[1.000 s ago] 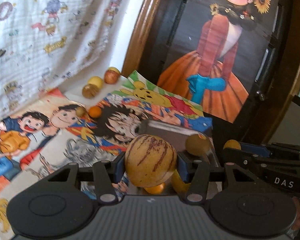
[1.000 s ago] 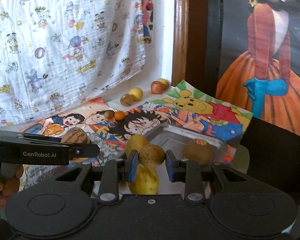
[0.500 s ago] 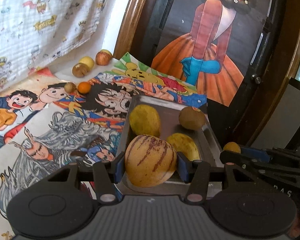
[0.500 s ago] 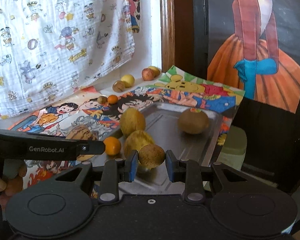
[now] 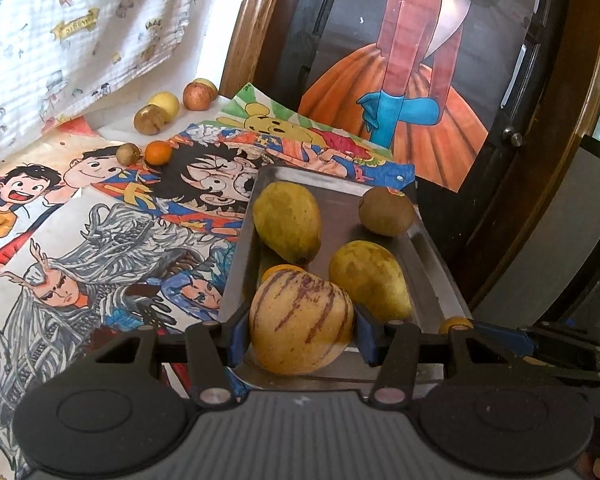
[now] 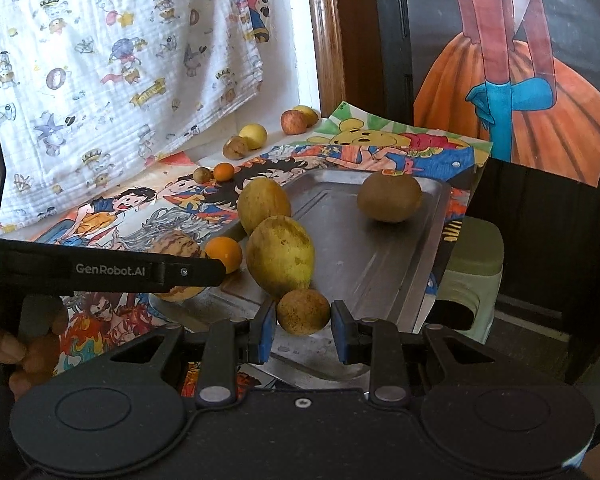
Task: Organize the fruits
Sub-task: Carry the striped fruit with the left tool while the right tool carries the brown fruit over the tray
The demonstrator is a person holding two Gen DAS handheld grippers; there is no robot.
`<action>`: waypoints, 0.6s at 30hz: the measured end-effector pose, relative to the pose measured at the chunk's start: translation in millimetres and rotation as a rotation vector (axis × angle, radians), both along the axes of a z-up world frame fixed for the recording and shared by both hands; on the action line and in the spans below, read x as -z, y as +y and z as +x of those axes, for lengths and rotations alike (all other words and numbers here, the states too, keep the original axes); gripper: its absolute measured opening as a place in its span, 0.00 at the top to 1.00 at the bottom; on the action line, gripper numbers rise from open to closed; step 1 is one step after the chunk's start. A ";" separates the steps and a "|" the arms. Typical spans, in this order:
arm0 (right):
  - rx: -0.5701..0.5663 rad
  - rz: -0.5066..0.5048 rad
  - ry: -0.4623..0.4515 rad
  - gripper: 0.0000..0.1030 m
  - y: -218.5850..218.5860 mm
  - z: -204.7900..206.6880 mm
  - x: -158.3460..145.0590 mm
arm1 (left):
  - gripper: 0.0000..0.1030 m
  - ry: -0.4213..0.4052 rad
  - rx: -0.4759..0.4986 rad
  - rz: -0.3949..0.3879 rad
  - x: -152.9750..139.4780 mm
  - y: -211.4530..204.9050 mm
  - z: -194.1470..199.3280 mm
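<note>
My left gripper (image 5: 300, 334) is shut on a striped yellow melon (image 5: 300, 322) over the near end of the metal tray (image 5: 428, 264). My right gripper (image 6: 303, 322) is shut on a small brown round fruit (image 6: 303, 312) above the tray's (image 6: 380, 264) near edge. The tray holds two yellow-green mangoes (image 5: 287, 220) (image 5: 370, 278), a brown fruit (image 5: 386, 212) and an orange (image 6: 224, 254). The left gripper with the melon (image 6: 176, 248) shows at the left of the right wrist view.
Several loose fruits lie at the back: an apple (image 5: 197, 96), a yellow fruit (image 5: 164, 103), a brown one (image 5: 150, 119), a small orange (image 5: 158, 153). Cartoon posters (image 5: 100, 216) cover the table. A dark framed painting (image 5: 412, 60) stands behind; a green stool (image 6: 474, 256) is right.
Both grippers have pulled back and tilted down, so the tray and its fruits now show more fully. Both still hold their fruits.
</note>
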State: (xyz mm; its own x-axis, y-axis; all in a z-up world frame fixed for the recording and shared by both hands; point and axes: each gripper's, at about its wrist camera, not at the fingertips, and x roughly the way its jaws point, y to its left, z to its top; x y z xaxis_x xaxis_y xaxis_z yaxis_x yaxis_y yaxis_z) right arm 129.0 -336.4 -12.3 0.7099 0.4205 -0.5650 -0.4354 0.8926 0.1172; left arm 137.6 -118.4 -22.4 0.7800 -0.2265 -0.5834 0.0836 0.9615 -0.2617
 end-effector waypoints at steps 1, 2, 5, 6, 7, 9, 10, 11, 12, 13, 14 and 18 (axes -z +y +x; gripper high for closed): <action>0.000 0.000 0.002 0.69 0.3 0.5 1.3 | 0.45 0.003 0.000 0.001 1.2 -0.1 0.9; 0.001 0.000 0.004 0.69 0.5 1.1 2.2 | 0.45 0.006 0.001 0.001 2.2 -0.3 1.7; 0.000 0.002 0.013 0.69 1.6 2.9 4.9 | 0.45 0.014 0.000 0.003 5.1 -0.2 4.0; 0.001 0.002 0.015 0.69 2.0 3.2 5.9 | 0.45 0.017 -0.001 0.003 6.3 -0.1 4.8; 0.002 0.001 0.017 0.69 2.4 3.4 6.9 | 0.45 0.019 0.000 0.000 7.4 0.2 5.3; 0.003 -0.003 0.019 0.69 3.0 3.6 8.5 | 0.45 0.019 0.002 -0.003 8.6 0.0 5.6; 0.004 -0.004 0.019 0.69 3.0 4.1 9.0 | 0.45 0.019 0.002 -0.003 8.9 -0.4 6.0; 0.005 -0.006 0.020 0.69 3.1 4.3 9.7 | 0.45 0.019 0.004 -0.005 9.5 -0.4 6.4; 0.006 -0.008 0.021 0.69 3.3 4.4 10.6 | 0.45 0.018 0.005 -0.008 10.0 -0.6 6.5; 0.007 -0.010 0.022 0.69 3.3 4.5 11.4 | 0.45 0.018 0.006 -0.010 10.6 -0.6 6.7; 0.009 -0.012 0.022 0.69 3.3 4.3 12.1 | 0.45 0.017 0.007 -0.012 10.9 -0.7 6.7; 0.014 -0.016 0.023 0.69 2.9 4.1 14.5 | 0.45 0.014 0.009 -0.020 12.3 -0.3 7.1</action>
